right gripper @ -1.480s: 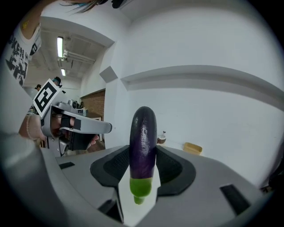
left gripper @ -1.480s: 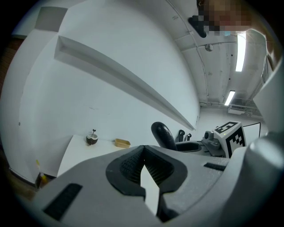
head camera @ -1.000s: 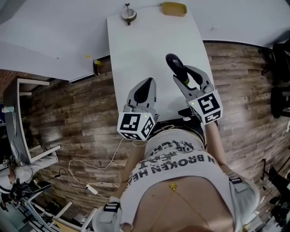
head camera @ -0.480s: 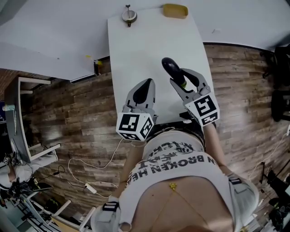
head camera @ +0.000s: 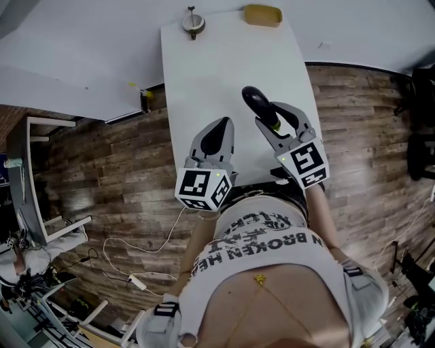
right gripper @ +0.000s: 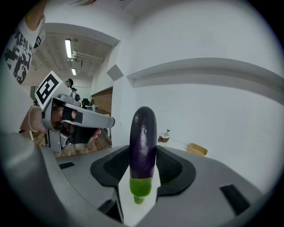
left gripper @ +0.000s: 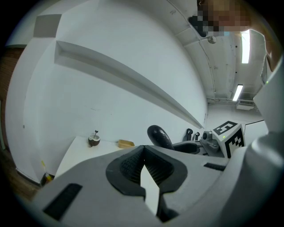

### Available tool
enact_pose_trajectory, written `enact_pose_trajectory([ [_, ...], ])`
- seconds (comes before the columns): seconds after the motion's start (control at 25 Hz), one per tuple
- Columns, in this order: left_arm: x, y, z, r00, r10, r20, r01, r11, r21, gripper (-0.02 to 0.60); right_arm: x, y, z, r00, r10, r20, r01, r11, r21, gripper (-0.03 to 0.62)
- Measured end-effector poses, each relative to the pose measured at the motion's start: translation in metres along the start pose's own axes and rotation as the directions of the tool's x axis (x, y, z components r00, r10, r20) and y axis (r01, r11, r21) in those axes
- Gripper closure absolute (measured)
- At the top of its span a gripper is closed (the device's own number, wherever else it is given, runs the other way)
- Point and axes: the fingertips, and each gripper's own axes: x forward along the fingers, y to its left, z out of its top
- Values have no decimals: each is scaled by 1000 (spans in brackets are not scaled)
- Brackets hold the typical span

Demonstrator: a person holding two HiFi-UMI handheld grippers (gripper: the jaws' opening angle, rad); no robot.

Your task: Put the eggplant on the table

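Note:
A dark purple eggplant (head camera: 257,102) with a green stem end stands out from my right gripper (head camera: 272,117), which is shut on it above the right half of the white table (head camera: 217,61). In the right gripper view the eggplant (right gripper: 143,137) stands upright between the black pads of the right gripper (right gripper: 143,155), stem end down. My left gripper (head camera: 217,130) hovers beside it to the left, over the table's near end, shut with nothing in it. The left gripper view shows the pads of the left gripper (left gripper: 143,153) meeting at the tips, with the eggplant (left gripper: 159,136) beyond them on the right.
At the table's far end are a small brown bowl with a stick in it (head camera: 193,22) and a yellow block (head camera: 262,14). Wooden floor lies on both sides of the table, with a white cable (head camera: 136,251) and a metal frame (head camera: 41,183) on the left.
My right gripper has shifted slightly to the left with the eggplant still in it. The left gripper has stayed where it was.

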Motion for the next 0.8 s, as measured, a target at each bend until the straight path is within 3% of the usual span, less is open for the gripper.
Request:
enact_pose_trajectory([
  [0.8,-1,0,-7,1000,0,-18,0,1000,3,575,9,0,-23,993,-26,-112,7,987,-162,411],
])
